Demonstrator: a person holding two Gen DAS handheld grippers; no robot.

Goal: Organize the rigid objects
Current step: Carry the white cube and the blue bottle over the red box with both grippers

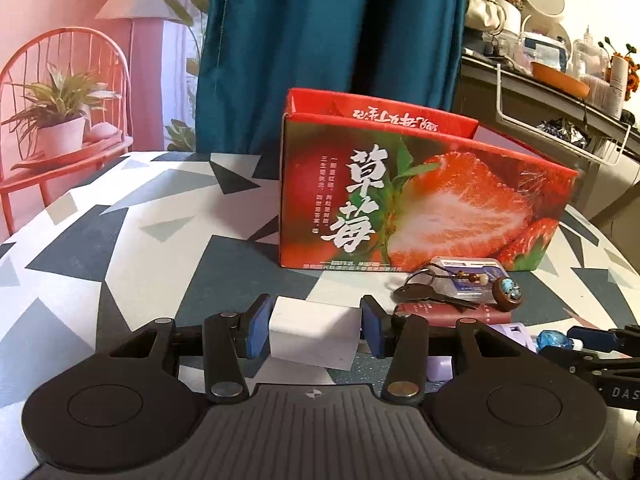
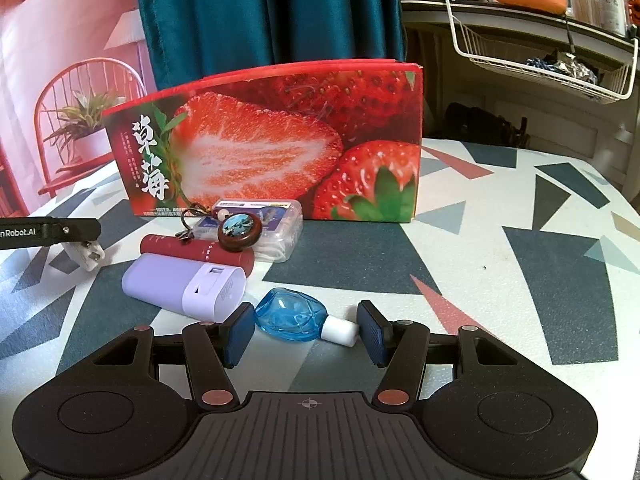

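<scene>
My left gripper (image 1: 314, 330) is shut on a white plug adapter (image 1: 312, 334); the right wrist view shows it (image 2: 86, 254) held just above the table at the left. My right gripper (image 2: 306, 330) is open, its pads on either side of a small blue bottle (image 2: 290, 314) with a white cap, lying on the table. Beyond it lie a lilac case (image 2: 184, 286), a dark red tube (image 2: 198, 250), a key with a round wooden charm (image 2: 240, 232) and a clear plastic box (image 2: 272, 226). The open strawberry box (image 1: 420, 196) stands behind them.
The table has a white cloth with grey and red triangles (image 2: 520, 240). A teal curtain (image 1: 332, 40) hangs behind the box. A cluttered shelf with a white wire basket (image 2: 540, 60) is at the right. A red chair with a plant (image 1: 60, 120) stands at the left.
</scene>
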